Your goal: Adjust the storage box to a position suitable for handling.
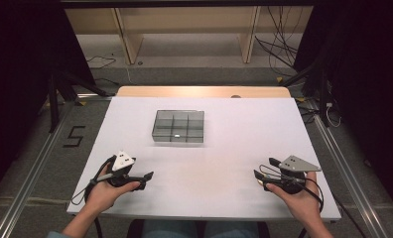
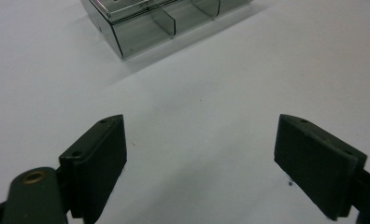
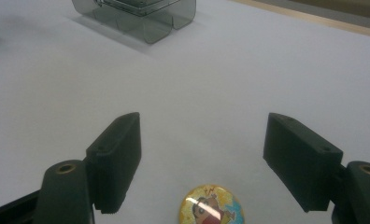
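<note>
A smoky clear divided box (image 1: pixel 178 126) sits toward the far middle of the white counter (image 1: pixel 224 144), well ahead of both hands. The left claw (image 2: pixel 199 154) rests near the counter's near-left edge with its jaws spread wide over bare surface. The right claw (image 3: pixel 202 149) — near the front right — is likewise spread, and a round cartoon badge (image 3: pixel 212 206) lies flat on the counter between its jaws, touching neither.

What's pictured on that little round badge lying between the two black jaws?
The small round glossy badge shows a cartoon figure on a yellow and light blue ground, best seen in the right gripper view.
</note>
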Demonstrator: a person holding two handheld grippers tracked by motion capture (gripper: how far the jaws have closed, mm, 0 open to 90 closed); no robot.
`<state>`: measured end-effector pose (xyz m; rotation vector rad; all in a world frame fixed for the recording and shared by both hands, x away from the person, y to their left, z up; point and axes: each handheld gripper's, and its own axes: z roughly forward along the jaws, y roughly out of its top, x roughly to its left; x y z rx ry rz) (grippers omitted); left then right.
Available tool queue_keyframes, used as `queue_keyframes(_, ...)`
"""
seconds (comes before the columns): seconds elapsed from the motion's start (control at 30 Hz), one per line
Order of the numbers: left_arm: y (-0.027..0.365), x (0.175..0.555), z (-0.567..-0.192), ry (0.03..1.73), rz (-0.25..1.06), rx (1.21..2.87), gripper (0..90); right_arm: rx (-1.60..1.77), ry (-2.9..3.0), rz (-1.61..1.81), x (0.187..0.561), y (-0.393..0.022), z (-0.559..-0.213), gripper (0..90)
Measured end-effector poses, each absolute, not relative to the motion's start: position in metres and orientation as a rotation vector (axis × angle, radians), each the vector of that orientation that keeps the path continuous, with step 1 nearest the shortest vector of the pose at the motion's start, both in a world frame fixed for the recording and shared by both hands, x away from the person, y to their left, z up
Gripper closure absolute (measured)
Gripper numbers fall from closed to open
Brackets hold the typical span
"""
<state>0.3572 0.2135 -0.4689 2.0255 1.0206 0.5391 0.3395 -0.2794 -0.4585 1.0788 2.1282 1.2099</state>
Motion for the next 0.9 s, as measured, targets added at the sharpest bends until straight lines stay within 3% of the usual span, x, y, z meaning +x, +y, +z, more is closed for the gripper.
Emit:
queue_keyframes(0.27, 0.216, 0.359, -0.467, 1.032, 0.567, 2.011, 27.4, 1.068, 2.124, 1.207, 0.339, -0.280, -0.458, 28.6)
queue_keyframes(0.33, 0.218, 0.361, -0.466, 1.054, 0.600, 1.998, 39.3, 1.063, 2.118, 1.211, 0.339, -0.281, -0.458, 29.1)
queue_keyframes(0.37, 0.220, 0.363, -0.464, 1.070, 0.623, 1.997, 56.1, 1.064, 2.114, 1.214, 0.339, -0.281, -0.457, 29.3)
queue_keyframes(0.4, 0.222, 0.366, -0.462, 1.091, 0.638, 1.983, 56.1, 1.064, 2.114, 1.214, 0.339, -0.281, -0.457, 29.3)
queue_keyframes(0.43, 0.225, 0.369, -0.460, 1.103, 0.646, 1.976, 77.9, 1.058, 2.103, 1.217, 0.341, -0.281, -0.456, 29.6)
queue_keyframes(0.47, 0.229, 0.374, -0.458, 1.110, 0.656, 1.979, 77.9, 1.058, 2.103, 1.217, 0.341, -0.281, -0.456, 29.6)
queue_keyframes(0.53, 0.235, 0.385, -0.456, 1.125, 0.677, 1.962, 89.8, 1.055, 2.105, 1.213, 0.343, -0.280, -0.455, 30.0)
queue_keyframes(0.7, 0.244, 0.429, -0.456, 1.194, 0.679, 1.930, 89.9, 1.045, 2.116, 1.209, 0.344, -0.277, -0.455, 30.4)
queue_keyframes(0.9, 0.228, 0.493, -0.466, 1.163, 0.657, 1.993, 90.0, 1.039, 2.117, 1.201, 0.345, -0.277, -0.453, 30.5)
